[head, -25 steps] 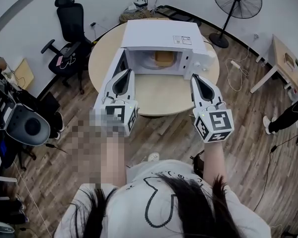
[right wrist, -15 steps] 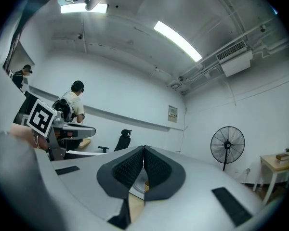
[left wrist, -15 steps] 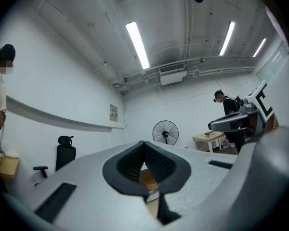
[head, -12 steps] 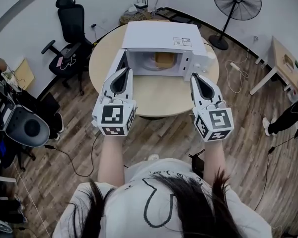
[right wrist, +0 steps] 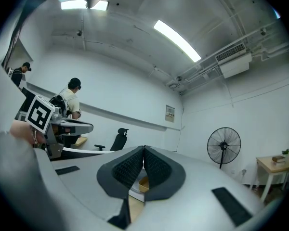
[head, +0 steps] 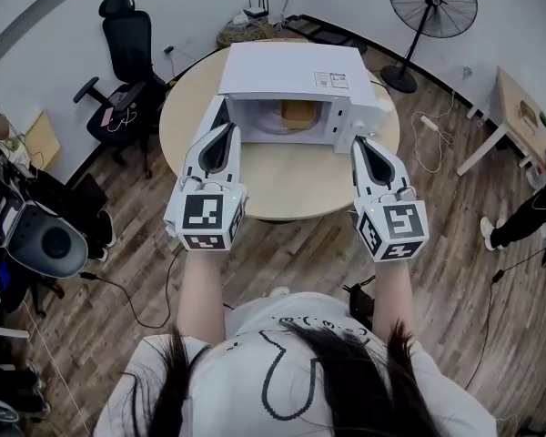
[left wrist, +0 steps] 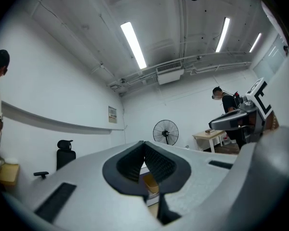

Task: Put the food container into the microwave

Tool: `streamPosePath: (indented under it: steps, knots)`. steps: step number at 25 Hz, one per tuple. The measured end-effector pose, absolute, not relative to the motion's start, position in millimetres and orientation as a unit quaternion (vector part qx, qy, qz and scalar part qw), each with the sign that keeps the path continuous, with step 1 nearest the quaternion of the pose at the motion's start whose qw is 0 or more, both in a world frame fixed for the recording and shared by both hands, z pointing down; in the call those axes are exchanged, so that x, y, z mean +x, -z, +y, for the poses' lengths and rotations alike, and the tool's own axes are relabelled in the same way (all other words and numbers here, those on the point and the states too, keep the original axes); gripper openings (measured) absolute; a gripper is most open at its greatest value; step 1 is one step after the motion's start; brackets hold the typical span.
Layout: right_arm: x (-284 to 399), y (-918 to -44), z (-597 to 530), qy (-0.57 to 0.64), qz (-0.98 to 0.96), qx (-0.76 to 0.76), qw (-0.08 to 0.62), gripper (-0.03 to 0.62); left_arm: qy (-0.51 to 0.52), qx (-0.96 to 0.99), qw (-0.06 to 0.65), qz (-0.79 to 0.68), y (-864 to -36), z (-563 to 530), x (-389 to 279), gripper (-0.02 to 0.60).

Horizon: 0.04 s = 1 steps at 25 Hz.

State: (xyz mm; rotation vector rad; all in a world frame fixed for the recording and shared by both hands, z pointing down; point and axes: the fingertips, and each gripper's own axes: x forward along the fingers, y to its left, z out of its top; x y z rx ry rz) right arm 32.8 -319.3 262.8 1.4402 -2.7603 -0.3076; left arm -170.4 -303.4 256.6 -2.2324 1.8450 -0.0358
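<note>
A white microwave (head: 291,69) stands on a round tan table (head: 282,176) with its door swung open to the left. A tan food container (head: 298,111) rests inside on the turntable; a sliver of it (left wrist: 150,181) peeks through the left gripper's jaws and another sliver (right wrist: 142,184) through the right's. My left gripper (head: 226,131) hovers before the open door, jaws shut and empty. At the microwave's lower right corner my right gripper (head: 358,141) is also shut, holding nothing.
A black office chair (head: 126,62) stands left of the table and a standing fan (head: 431,7) at the back right. A small wooden table (head: 519,116) and a person's legs (head: 528,212) are at the right edge. Cables lie on the wooden floor (head: 441,135).
Both grippers have stayed nearly where they were, drifting only slightly. The container remains inside the microwave.
</note>
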Motion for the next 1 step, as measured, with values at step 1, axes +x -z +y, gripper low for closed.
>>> streamPosePath:
  steps: [1]
  knots:
    - [34.4, -262.2, -320.5, 0.098, -0.882, 0.461, 0.006, 0.029, 0.009, -0.764, 0.121, 0.633, -255.6, -304.7, -171.0, 0.009]
